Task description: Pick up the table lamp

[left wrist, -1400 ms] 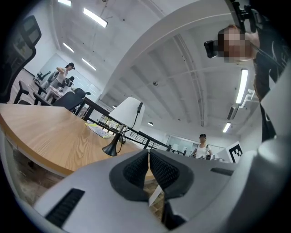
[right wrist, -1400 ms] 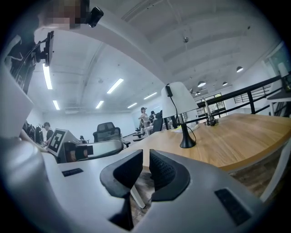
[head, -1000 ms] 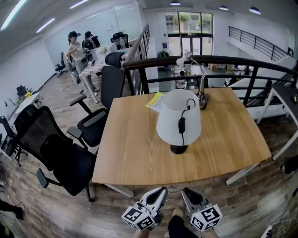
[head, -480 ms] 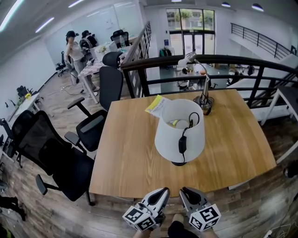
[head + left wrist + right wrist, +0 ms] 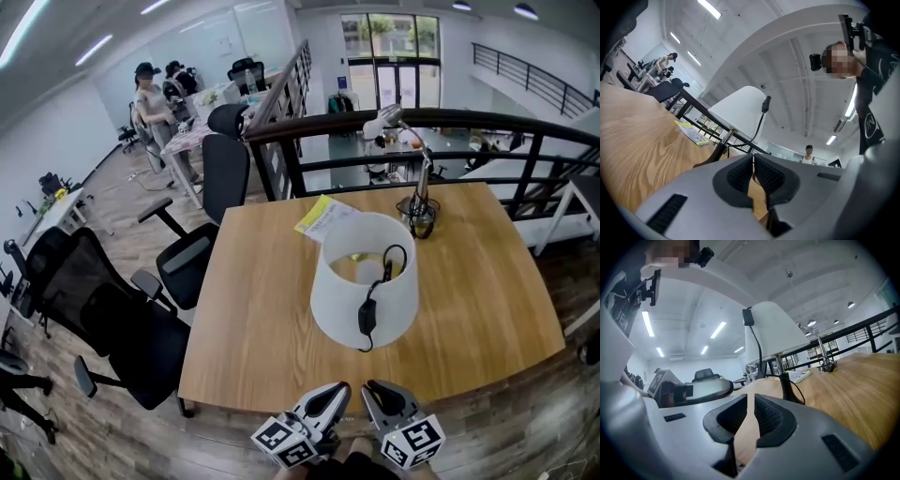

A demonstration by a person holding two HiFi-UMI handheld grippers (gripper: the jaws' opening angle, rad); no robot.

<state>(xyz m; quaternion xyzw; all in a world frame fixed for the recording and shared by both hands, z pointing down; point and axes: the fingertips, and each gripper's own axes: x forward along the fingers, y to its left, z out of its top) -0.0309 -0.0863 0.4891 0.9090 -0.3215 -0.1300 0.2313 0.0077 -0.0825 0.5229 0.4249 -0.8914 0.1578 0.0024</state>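
Since the earlier frames, the left tongs (image 5: 334, 392) and the right tongs (image 5: 375, 390) were brought closer to the near edge of the table (image 5: 246, 319). The table lamp (image 5: 364, 281) was seen from more directly above, so the inside of its shade was exposed. It stood upright near the middle of the table, with its cord switch (image 5: 367, 317) hanging down the shade's near side. Both tongs were held level and side by side, each pressed shut on nothing and well short of the lamp. This was judged an approach posture, with the tongs yet to be opened for a grasp.
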